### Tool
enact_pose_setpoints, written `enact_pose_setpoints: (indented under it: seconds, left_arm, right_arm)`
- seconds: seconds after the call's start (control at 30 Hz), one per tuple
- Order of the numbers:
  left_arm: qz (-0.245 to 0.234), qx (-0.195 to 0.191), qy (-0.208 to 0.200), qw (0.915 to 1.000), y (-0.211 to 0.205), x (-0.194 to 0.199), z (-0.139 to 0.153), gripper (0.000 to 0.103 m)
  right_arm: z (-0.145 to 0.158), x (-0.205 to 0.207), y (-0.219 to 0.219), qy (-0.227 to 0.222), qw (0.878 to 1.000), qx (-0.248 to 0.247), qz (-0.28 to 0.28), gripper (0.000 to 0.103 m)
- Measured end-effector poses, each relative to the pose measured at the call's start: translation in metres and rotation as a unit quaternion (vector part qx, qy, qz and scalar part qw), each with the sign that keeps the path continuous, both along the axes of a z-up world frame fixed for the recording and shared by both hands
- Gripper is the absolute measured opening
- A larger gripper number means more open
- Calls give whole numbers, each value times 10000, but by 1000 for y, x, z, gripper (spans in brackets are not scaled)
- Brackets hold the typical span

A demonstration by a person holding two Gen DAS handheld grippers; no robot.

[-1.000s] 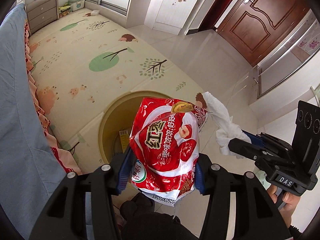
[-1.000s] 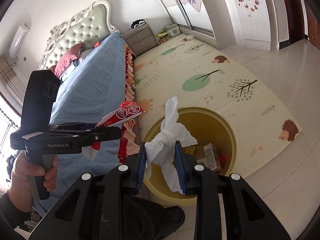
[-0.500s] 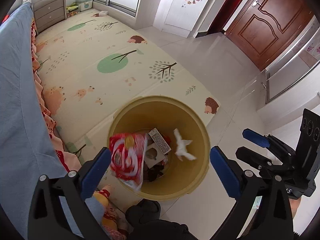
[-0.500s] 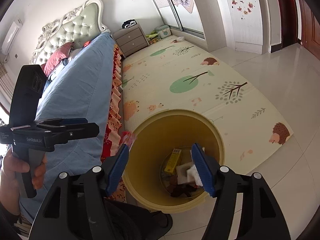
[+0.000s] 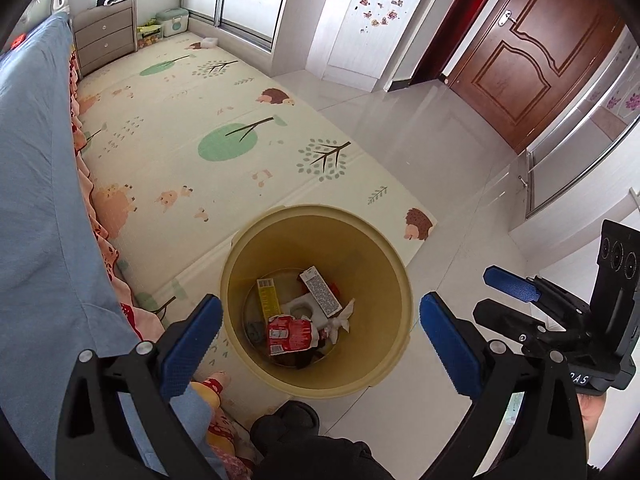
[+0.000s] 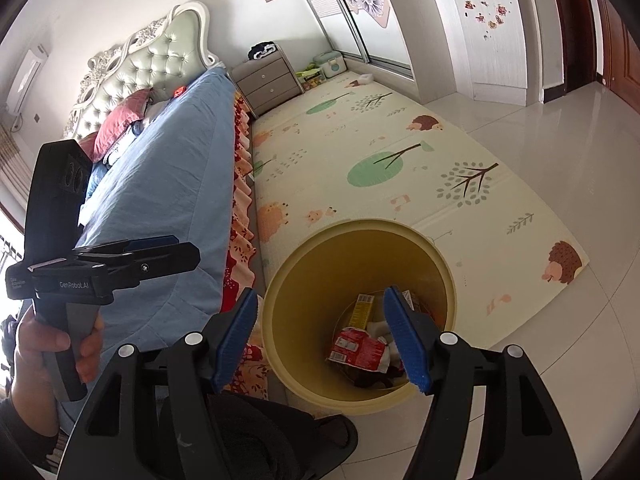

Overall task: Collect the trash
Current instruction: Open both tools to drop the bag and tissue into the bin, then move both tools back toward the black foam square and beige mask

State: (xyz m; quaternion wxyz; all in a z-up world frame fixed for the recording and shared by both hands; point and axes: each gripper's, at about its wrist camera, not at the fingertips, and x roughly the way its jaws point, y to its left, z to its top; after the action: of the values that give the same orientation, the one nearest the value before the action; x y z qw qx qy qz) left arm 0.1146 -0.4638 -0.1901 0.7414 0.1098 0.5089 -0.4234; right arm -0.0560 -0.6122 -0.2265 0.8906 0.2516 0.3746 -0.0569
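A yellow trash bin (image 5: 394, 280) stands on the floor below both grippers; it also shows in the right wrist view (image 6: 280, 304). In it lie a red snack bag (image 5: 289, 334) (image 6: 357, 349), a white crumpled tissue (image 5: 340, 320), a yellow carton (image 5: 266, 298) (image 6: 362, 310) and a barcode box (image 5: 322, 291). My left gripper (image 5: 320, 344) is open and empty above the bin. My right gripper (image 6: 324, 336) is open and empty above the bin, and it shows at the right of the left wrist view (image 5: 516, 292).
A bed with a blue cover (image 6: 160, 184) runs along the left, close to the bin. A patterned play mat (image 5: 208, 128) covers the floor beyond it. A grey nightstand (image 6: 266, 84) stands at the far wall. A brown door (image 5: 532, 52) is at right.
Both grippers opened. The red snack bag dropped from the left one and the white tissue from the right one; both now lie in the bin.
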Motion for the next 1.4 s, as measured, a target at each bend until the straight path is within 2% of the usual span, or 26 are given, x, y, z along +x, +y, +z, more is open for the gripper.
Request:
enact_pose_setpoints:
  seconds: [0.2, 0.33, 0.47, 0.6, 0.7, 0.8, 1.1, 1.13, 1.4]
  left_arm:
    - [230, -428, -254, 9985, 34, -10, 38, 99]
    - [364, -606, -690, 9951, 73, -17, 67, 99]
    - [761, -517, -1338, 9867, 129, -19, 92, 99]
    - [1272, -290, -1699, 9768, 194, -12, 107, 99]
    - [1709, -102, -1891, 9669, 242, -4, 113, 99]
    - [2028, -65, -1886, 9609, 288, 6, 116, 99]
    - [2707, 41, -1939, 9429, 389, 25, 109, 99]
    - [2771, 63, -1945, 9409, 399, 27, 107, 99]
    - [3275, 143, -1913, 9252, 474, 56, 98, 99]
  right_arm:
    - [30, 6, 29, -564, 9968, 29, 574, 65]
    - [45, 23, 59, -730, 9928, -36, 953, 65]
    - [61, 47, 103, -905, 9857, -91, 1415, 66]
    - [74, 77, 153, -1004, 9765, -151, 1902, 71]
    - [81, 100, 193, -1002, 9691, -185, 2246, 79]
    - [88, 120, 231, -984, 9619, -242, 2538, 79]
    - [107, 161, 335, -1026, 9412, -611, 3160, 92]
    - [107, 165, 343, -1043, 9399, -613, 3194, 95]
    - [102, 223, 401, -857, 9351, -521, 3399, 95]
